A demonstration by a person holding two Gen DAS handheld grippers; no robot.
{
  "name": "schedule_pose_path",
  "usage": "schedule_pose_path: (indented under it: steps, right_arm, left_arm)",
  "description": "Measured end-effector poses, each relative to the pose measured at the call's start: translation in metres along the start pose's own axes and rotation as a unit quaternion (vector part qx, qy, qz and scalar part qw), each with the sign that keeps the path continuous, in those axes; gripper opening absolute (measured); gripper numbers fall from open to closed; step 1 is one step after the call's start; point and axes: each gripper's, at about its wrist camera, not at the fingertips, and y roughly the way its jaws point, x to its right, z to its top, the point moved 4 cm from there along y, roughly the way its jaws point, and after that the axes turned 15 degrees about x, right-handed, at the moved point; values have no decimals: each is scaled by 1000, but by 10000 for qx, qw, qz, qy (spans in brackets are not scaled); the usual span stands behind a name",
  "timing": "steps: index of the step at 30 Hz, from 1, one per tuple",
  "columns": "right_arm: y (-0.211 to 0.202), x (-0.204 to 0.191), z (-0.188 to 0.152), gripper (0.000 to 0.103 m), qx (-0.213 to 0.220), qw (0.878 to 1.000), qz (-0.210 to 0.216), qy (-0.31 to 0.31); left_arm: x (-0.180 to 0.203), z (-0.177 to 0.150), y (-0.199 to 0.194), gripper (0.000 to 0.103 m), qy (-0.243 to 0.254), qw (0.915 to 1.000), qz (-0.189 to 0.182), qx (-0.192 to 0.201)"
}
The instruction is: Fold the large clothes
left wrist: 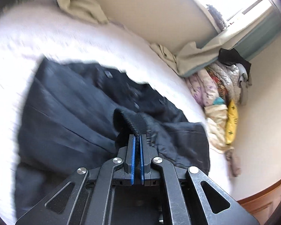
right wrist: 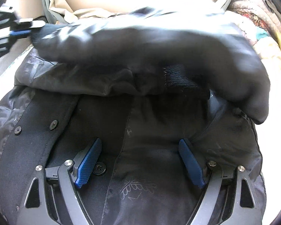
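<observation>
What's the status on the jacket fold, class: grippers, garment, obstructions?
Left gripper shut on the jacket's knit cuff. Right gripper open over dark jacket, holding nothing. Sleeve draped across jacket body. Nothing in the way.

The dark jacket [left wrist: 69,116] looks smeared and blurry, and its near end is cut off by the picture's edge. Its lifted sleeve [right wrist: 149,43] is blurry too and hides the bed [left wrist: 52,37] behind it.

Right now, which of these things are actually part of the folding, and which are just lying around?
Part of the job:
- dark jacket, spread on the white bed
- its knit cuff, pinched in the left gripper
- right gripper, open over the jacket

Just lying about:
- pile of clothes against the wall
- beige cloth
</observation>
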Motion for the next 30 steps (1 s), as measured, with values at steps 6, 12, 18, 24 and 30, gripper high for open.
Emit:
schedule_pose_path:
  steps: [6,12,18,24,30]
  right_arm:
    - [0,-1,-1,84,-8,10000,-32,-39]
    - [0,-3,-1,84,-2,10000,-38,-38]
    - [1,-4,0,84,-5,10000,-22,-17]
    - [-1,-3,1,85,-11,10000,-9,-1]
    - [-8,-1,5,86,-143,9999,66,-44]
  left_arm:
    - [-25,0,-27,5,527,9949,786,341]
    - [-65,-49,-9,5,490,9901,1291,-254]
    - [-73,-70,-12,6,585,9897,1291,-222]
    - [-64,-65,-22,8,580,9908,1219,-124]
    - [-18,-47,-49,54,876,9914,927,306]
